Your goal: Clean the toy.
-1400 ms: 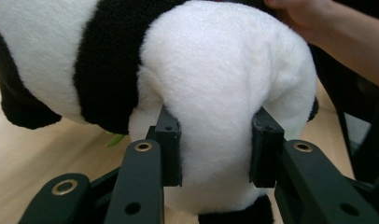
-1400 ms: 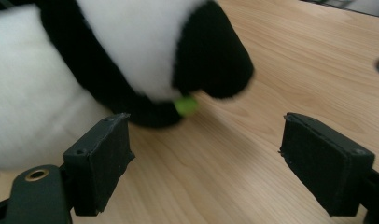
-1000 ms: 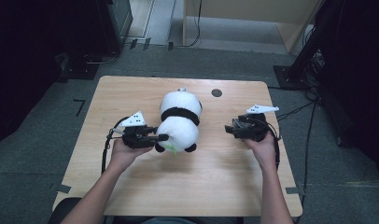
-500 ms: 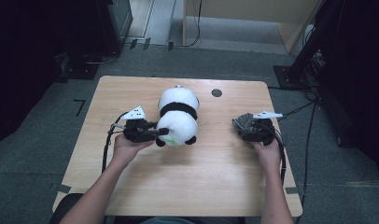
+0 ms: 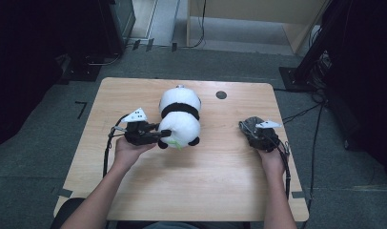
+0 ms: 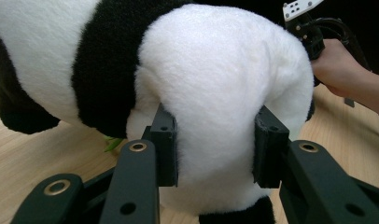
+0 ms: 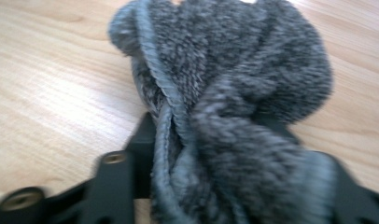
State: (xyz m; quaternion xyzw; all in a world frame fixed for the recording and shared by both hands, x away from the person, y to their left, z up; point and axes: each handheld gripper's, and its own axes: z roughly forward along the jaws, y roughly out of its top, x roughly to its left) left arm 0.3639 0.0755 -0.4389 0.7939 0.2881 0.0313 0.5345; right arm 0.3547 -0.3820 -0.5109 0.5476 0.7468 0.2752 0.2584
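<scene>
Panda (image 5: pixel 179 117): one, squeezed between the left gripper (image 5: pixel 159 134) jaws.
Grey fuzzy cloth (image 7: pixel 234 93): one, pinched in the right gripper (image 5: pixel 247 130).

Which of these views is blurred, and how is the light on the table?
The right gripper view is smeared: the grey fuzzy cloth and the black jaws lack crisp edges. The left gripper view shows the panda plush sharply. In the high view the table is evenly lit, while the surrounding floor is dark.

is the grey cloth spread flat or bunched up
Bunched up: the grey cloth is gathered in folds between the right gripper's jaws, above the table.
</scene>
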